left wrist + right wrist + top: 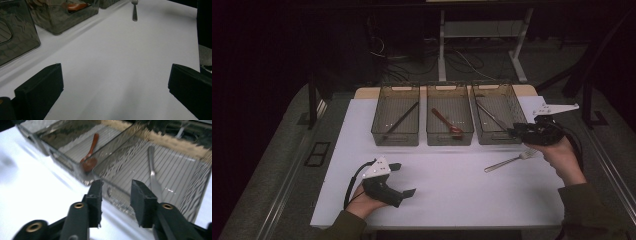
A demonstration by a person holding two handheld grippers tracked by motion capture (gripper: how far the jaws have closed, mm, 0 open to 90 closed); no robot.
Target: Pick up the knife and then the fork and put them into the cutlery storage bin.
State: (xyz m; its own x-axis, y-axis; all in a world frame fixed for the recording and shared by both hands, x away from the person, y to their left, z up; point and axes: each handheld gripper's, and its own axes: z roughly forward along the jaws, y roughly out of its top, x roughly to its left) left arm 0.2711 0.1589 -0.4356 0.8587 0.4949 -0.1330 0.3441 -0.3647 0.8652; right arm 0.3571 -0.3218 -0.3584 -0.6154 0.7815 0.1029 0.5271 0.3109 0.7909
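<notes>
Three clear bins stand in a row at the back of the table. The left bin (395,137) holds a dark stick (402,120), the middle bin (449,138) a red spoon (446,121) (89,158), the right bin (498,139) a metal knife (491,116) (153,173). A metal fork (508,162) (134,10) lies on the white sheet in front of the right bin. My right gripper (513,131) (116,192) hovers at the right bin's front right corner, jaws apart with nothing between them. My left gripper (406,179) (116,75) rests at the front left, open wide and empty.
The white sheet (447,190) covers the table between the bins and the front edge. Cables and desk legs (442,55) stand on the floor beyond the table. The table's right edge lies close to my right hand.
</notes>
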